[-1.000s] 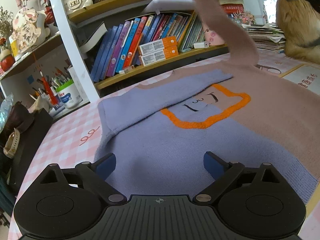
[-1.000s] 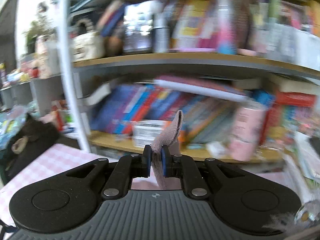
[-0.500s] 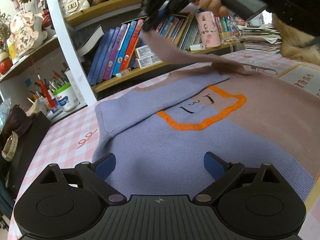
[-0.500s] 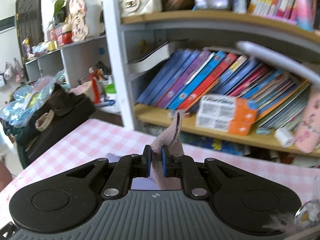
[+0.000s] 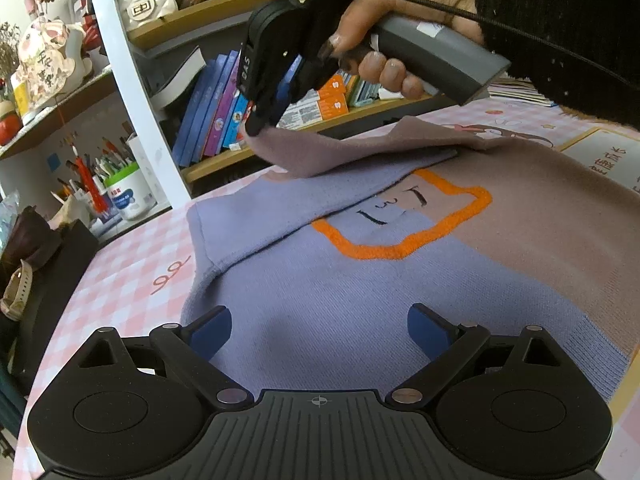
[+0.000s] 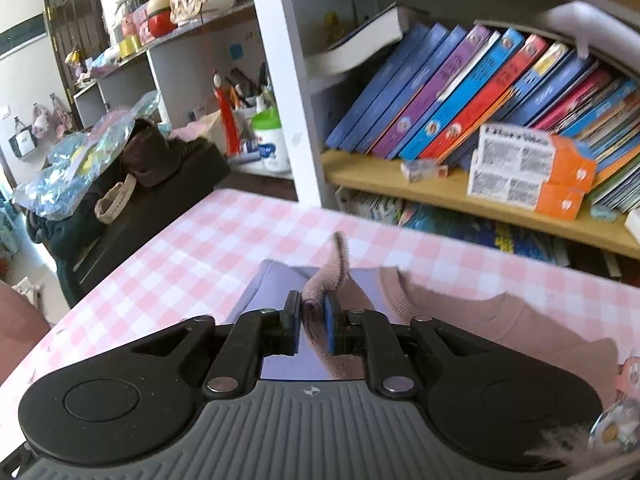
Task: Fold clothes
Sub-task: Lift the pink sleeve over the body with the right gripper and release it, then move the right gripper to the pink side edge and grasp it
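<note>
Right gripper (image 6: pixel 312 322) pinches the mauve sleeve cuff (image 6: pixel 334 268); left gripper (image 5: pixel 319 330) gapes at 6 o'clock. Soft, limp knit sweater (image 5: pixel 360 292): grip edges.

The mauve sleeve (image 5: pixel 352 152) was carried leftward and lowered over the sweater (image 5: pixel 360 300). It was brought by the right gripper (image 6: pixel 312 326) close above the lilac sleeve (image 5: pixel 304 196).

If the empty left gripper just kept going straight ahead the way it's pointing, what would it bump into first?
Most likely the sweater: the open left gripper points low across its lilac front, toward the orange outline. Depth is hard to judge through the fisheye.
</note>
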`<state>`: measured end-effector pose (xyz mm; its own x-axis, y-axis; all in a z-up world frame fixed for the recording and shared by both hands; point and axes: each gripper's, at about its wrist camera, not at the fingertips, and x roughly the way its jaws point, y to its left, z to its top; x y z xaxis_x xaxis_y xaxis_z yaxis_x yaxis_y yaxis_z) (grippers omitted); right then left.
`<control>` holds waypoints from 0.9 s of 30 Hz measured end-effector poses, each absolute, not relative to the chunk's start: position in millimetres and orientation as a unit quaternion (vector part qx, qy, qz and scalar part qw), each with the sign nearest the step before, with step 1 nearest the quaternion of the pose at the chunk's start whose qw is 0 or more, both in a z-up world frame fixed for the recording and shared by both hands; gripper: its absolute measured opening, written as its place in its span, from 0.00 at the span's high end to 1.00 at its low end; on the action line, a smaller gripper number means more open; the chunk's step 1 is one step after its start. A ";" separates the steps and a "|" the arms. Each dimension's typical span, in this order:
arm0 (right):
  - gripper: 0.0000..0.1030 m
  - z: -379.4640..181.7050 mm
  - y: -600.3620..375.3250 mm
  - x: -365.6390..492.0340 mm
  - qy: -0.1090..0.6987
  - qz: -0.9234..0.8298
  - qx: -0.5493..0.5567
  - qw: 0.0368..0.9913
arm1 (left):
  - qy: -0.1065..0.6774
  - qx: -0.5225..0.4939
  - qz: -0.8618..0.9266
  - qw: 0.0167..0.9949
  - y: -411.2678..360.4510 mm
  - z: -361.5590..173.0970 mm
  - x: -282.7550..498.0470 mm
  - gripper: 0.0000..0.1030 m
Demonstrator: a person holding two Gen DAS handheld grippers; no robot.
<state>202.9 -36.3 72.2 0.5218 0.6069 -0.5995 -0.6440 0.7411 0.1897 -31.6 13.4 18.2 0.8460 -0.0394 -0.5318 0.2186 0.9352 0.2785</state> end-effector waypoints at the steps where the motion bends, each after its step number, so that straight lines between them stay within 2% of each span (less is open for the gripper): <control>1: 0.74 71.8 -37.5 202.8 0.331 0.359 -0.023 0.872 | 0.269 0.166 -0.068 0.946 13.8 18.2 -31.4 0.06; 3: 0.66 74.2 -42.4 200.3 0.326 0.365 -0.018 0.872 | 0.270 0.164 -0.068 0.946 14.3 17.7 -31.3 0.06; 11: 0.66 84.4 -86.7 166.4 0.301 0.361 -0.026 0.882 | 0.273 0.159 -0.067 0.947 15.6 17.2 -29.5 0.06; 16: 0.62 80.2 -136.9 117.8 0.279 0.347 -0.030 0.895 | 0.274 0.158 -0.063 0.947 15.6 16.7 -28.9 0.05; 24: 0.55 46.7 -232.2 41.6 0.284 0.270 -0.013 0.920 | 0.269 0.149 -0.031 0.951 20.2 17.7 -28.6 0.03; 27: 0.54 27.6 -259.4 16.7 0.301 0.247 0.007 0.921 | 0.244 0.110 -0.008 0.964 32.6 24.0 -38.4 0.04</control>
